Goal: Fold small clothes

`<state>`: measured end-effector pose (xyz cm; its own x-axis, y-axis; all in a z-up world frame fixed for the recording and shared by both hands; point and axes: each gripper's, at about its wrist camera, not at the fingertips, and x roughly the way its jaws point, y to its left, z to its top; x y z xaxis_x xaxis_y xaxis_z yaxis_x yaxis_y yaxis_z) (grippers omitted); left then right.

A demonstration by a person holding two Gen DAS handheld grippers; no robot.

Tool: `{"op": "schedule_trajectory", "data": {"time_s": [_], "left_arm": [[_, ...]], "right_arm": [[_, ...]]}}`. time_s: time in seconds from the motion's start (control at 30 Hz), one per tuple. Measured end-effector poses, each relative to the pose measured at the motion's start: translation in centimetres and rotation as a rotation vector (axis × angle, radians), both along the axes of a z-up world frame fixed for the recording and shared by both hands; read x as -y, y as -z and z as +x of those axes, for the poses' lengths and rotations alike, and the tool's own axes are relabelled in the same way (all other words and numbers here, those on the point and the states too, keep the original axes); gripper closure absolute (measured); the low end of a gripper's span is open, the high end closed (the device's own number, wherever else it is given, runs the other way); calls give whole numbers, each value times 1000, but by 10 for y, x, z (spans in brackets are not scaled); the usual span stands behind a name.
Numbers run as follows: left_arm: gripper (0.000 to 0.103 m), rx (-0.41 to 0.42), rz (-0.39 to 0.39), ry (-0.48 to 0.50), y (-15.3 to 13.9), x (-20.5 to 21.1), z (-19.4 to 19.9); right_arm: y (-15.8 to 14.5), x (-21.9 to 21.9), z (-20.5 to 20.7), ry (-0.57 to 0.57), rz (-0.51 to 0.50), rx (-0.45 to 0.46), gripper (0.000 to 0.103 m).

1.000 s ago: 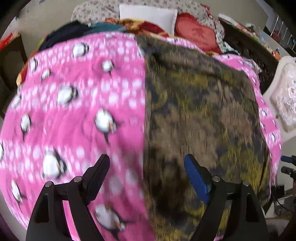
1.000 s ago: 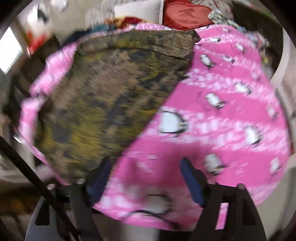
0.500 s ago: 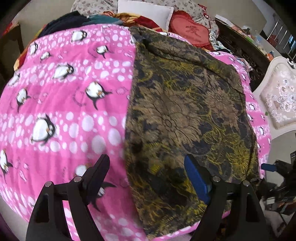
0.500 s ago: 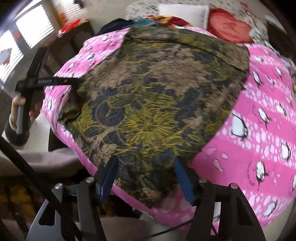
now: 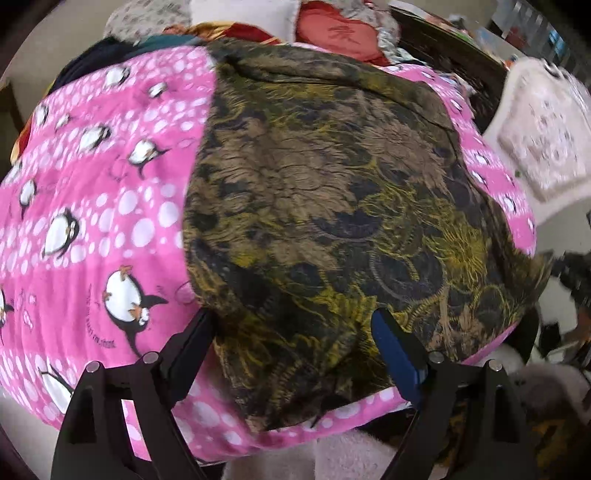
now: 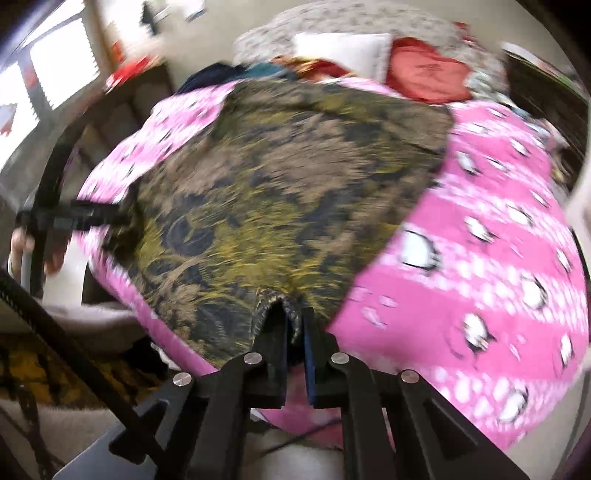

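Note:
A brown, yellow and black patterned garment [image 5: 332, 192] lies spread flat on a pink penguin blanket [image 5: 103, 206]. My left gripper [image 5: 291, 332] hovers over the garment's near left corner. Its jaws are opening, the cloth lies between them, and the pads do not press on it. In the right wrist view my right gripper [image 6: 291, 321] is shut on the garment [image 6: 280, 192], with a pinched fold of its near edge standing up between the fingers. That view also shows the left gripper [image 6: 74, 218] at the cloth's left corner, held by a hand [image 6: 18, 243].
Beyond the blanket lie a white pillow [image 5: 243, 14], a red heart cushion [image 5: 340, 33] and a heap of dark and coloured clothes [image 5: 110, 48]. A pale upholstered chair [image 5: 546, 122] stands at the right. A bright window [image 6: 55, 55] is at the left.
My right gripper slid left from the pink blanket onto the garment's near edge and closed on it. My left gripper shifted right, so the cloth's corner now lies between its fingers.

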<state>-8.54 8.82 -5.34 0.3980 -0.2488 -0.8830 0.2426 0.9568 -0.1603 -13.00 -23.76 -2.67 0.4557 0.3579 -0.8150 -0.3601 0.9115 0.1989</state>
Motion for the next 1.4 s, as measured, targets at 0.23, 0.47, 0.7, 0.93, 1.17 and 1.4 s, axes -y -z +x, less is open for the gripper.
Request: {"op": "schedule_trajectory", "data": {"time_s": [0.23,0.47,0.7,0.93,1.17,1.4], "left_arm": [[17,61,39,12,-15,13,7],[17,-76,201,-74,18,0,25],[17,-128,204,-202,11,-72,-2],[15,-119,84,-159,15,-57,-2],[12,-105,105,-131,21,-36,2],[7,-107,92,-119,26,-31,1]], "right_arm": [[-5,39,-12,131,67,13,96],[1,42,-4,141,108,13,96],[5,50,2,139,157,6,96],[9,50,7,133,191,-11,96],[17,69,0,175,295,-93,73],[7,73,-11,130,335,-110,30]]}}
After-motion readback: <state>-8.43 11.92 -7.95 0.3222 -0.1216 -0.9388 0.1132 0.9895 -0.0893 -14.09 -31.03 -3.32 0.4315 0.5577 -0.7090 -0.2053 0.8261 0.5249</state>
